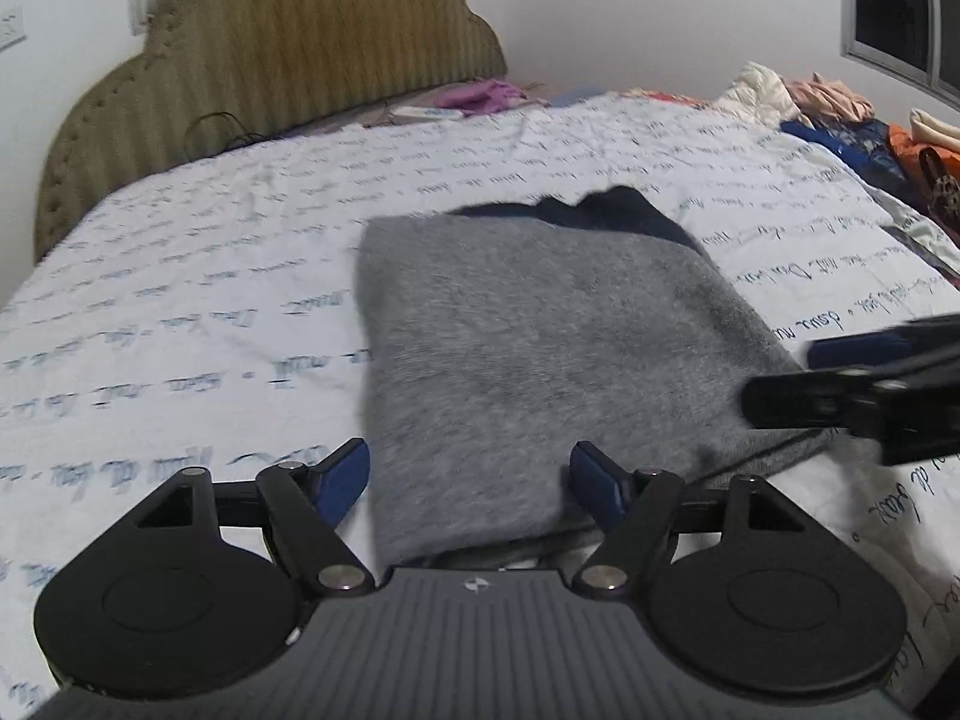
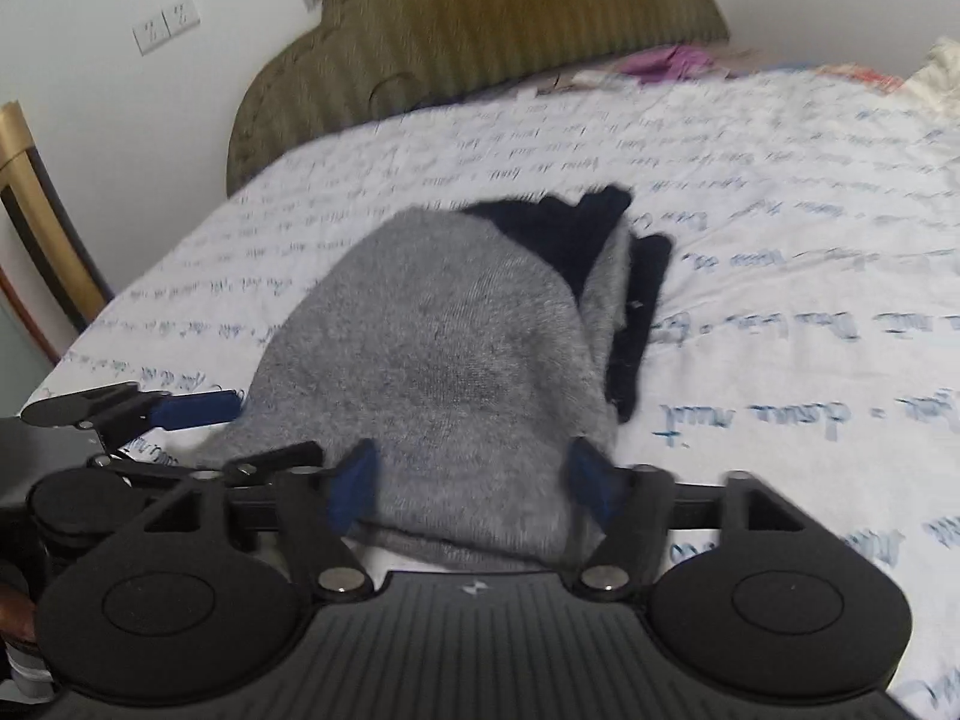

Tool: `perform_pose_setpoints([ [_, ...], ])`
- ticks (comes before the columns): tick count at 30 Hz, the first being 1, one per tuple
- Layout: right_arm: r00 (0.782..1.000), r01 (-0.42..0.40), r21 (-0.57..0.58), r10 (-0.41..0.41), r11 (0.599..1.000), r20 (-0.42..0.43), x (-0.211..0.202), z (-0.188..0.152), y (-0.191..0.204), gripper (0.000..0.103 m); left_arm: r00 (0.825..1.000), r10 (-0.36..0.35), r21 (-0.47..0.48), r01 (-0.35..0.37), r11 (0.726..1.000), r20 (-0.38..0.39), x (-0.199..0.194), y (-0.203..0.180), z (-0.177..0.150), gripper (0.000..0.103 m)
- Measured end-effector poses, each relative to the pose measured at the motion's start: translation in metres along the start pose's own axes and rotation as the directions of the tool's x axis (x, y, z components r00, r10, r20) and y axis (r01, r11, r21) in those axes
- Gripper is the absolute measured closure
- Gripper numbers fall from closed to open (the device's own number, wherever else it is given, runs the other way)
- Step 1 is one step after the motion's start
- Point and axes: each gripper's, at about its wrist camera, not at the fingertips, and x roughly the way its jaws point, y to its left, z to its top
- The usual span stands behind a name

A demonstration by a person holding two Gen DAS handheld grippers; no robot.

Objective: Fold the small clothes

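Tongs (image 1: 469, 483) (image 2: 474, 489) agape – grey garment (image 1: 540, 354) lengthwise away

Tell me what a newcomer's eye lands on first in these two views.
First, the folded grey garment with dark fabric showing at its far edge, lying mid-bed on the white script-printed bedspread. Next, the two open grippers at its near edge, left gripper and right gripper. Behind, an olive scalloped headboard against the wall.
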Motion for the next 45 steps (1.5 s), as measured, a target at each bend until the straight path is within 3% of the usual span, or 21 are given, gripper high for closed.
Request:
perform_pose_setpoints([
  [1, 1.0, 0.023, 0.002, -0.023, 1.0, 0.019, -0.008, -0.005, 0.001, 0.021, 1.0, 0.013, -0.004, -0.013, 1.0, 0.007, -0.006, 0.002, -0.002, 0.022],
  [4, 0.995, 0.091, 0.015, -0.091, 0.996, 0.03, -0.022, -0.022, 0.002, 0.021, 0.999, 0.052, -0.046, -0.052, 0.998, 0.007, -0.016, 0.012, -0.015, 0.006],
  [8, 0.978, 0.208, 0.046, -0.207, 0.977, -0.041, -0.015, -0.047, -0.001, 0.02, 0.995, 0.08, -0.069, -0.083, 0.994, -0.056, -0.004, 0.013, -0.034, 0.004],
  [9, 0.972, 0.227, 0.047, -0.224, 0.973, -0.064, -0.011, -0.054, -0.001, 0.02, 0.994, 0.096, -0.057, -0.098, 0.994, -0.046, -0.001, 0.011, -0.037, 0.0],
  [11, 0.964, 0.265, -0.006, -0.265, 0.964, -0.022, -0.008, -0.06, 0.009, 0.008, 0.991, 0.136, -0.04, -0.137, 0.99, -0.016, 0.004, 0.006, -0.04, 0.0],
  [13, 0.955, 0.295, -0.008, -0.295, 0.956, -0.042, 0.0, -0.056, 0.014, 0.0, 0.99, 0.144, -0.038, -0.143, 0.989, 0.01, 0.006, 0.005, -0.043, 0.0],
  [16, 0.942, 0.334, 0.006, -0.333, 0.943, -0.05, 0.013, -0.049, 0.016, 0.0, 0.992, 0.122, -0.064, -0.122, 0.99, 0.001, 0.007, 0.009, -0.043, 0.001],
  [20, 0.936, 0.349, 0.037, -0.35, 0.936, 0.027, 0.016, -0.058, 0.013, 0.0, 0.997, 0.082, -0.101, -0.083, 0.991, -0.013, 0.009, 0.017, -0.043, 0.001],
  [31, 0.924, 0.359, 0.038, -0.36, 0.933, 0.127, 0.009, -0.078, 0.017, 0.0, 0.994, 0.112, -0.094, -0.112, 0.989, -0.007, 0.01, 0.012, -0.044, 0.001],
  [45, 0.917, 0.36, 0.058, -0.365, 0.931, 0.164, 0.008, -0.083, 0.019, 0.0, 0.994, 0.108, -0.099, -0.108, 0.989, -0.005, 0.01, 0.013, -0.044, 0.001],
])
